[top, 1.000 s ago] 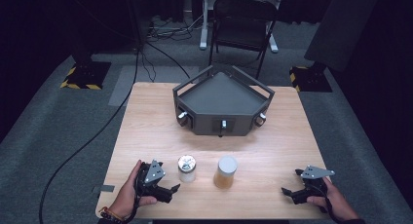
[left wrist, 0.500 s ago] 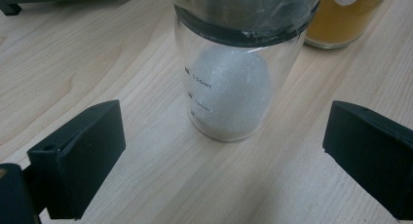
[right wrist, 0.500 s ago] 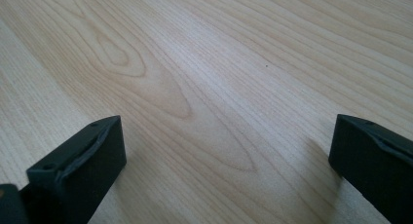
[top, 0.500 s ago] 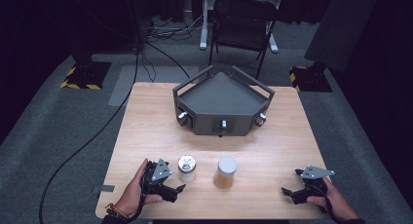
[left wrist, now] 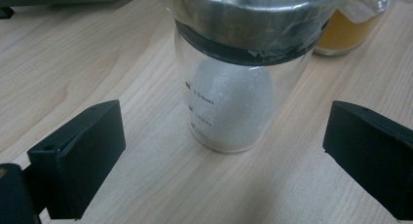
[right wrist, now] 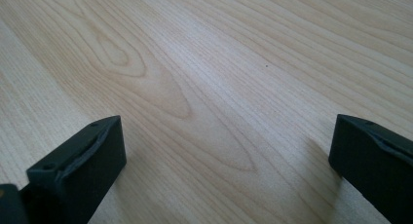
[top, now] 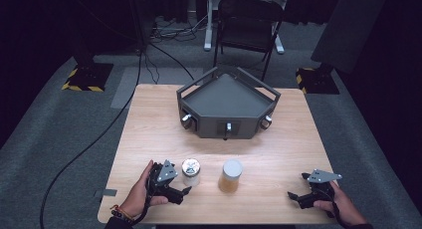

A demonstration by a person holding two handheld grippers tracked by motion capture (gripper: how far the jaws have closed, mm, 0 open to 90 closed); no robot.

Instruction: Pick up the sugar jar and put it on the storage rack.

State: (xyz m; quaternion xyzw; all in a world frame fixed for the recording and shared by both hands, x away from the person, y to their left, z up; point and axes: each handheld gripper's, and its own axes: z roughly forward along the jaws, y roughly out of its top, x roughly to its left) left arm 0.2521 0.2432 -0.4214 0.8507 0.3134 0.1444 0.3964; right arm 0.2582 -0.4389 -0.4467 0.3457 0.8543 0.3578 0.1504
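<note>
Left gripper view puts the glass jar, upright with white powder inside and a metal lid, just ahead of the spread fingers of the left gripper, centred on the gap but not yet between them; nothing grasped, so approach nearly done, closing and lifting left. Beyond the jar, just beside it, an amber-filled jar crowding the far finger's path. Right gripper likewise spread wide over bare table, idle, well apart
</note>
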